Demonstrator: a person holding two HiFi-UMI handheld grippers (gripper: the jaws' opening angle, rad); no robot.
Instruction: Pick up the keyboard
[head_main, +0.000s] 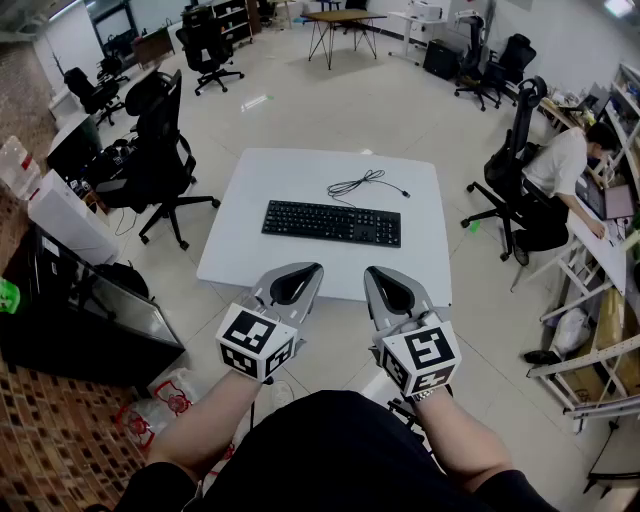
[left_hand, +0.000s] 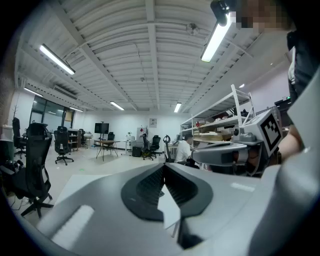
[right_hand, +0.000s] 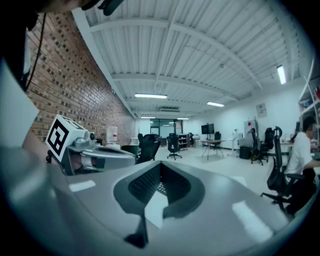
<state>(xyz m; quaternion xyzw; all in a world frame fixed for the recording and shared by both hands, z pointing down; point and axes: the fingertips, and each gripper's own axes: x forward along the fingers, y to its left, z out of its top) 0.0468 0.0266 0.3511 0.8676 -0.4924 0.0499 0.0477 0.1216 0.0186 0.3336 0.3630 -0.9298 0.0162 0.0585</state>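
On the white table (head_main: 300, 170) exactly one black keyboard (head_main: 331, 222) is found, laid flat near the middle, with one thin black cable (head_main: 365, 184) coiled loosely just behind it. Whether the cable is plugged into the keyboard can't be told. Nothing is gripping the keyboard yet.

Two grippers are counted in the head view. The left gripper (head_main: 306, 270) and the right gripper (head_main: 377, 274) are held side by side over the table's near edge, short of the keyboard and apart from it. One marker cube is carried on each. Both pairs of jaws are pressed fully together with nothing between them – that's confirmed in each gripper's own view, where the tips of the left gripper (left_hand: 163, 165) and the right gripper (right_hand: 159, 164) are seen meeting.

One black office chair (head_main: 160, 150) is parked just beside the table's left side, and one seated person (head_main: 570, 165) is seen at a desk off to the right.

Only the head view gives the whole keyboard and the cable. The ceiling strip lights are only shown in the gripper views – and each of them catches the other gripper off to one side. A brick wall (right_hand: 65, 75) is shown clearly in the right gripper view, and metal shelving (left_hand: 225, 117) in the left one.
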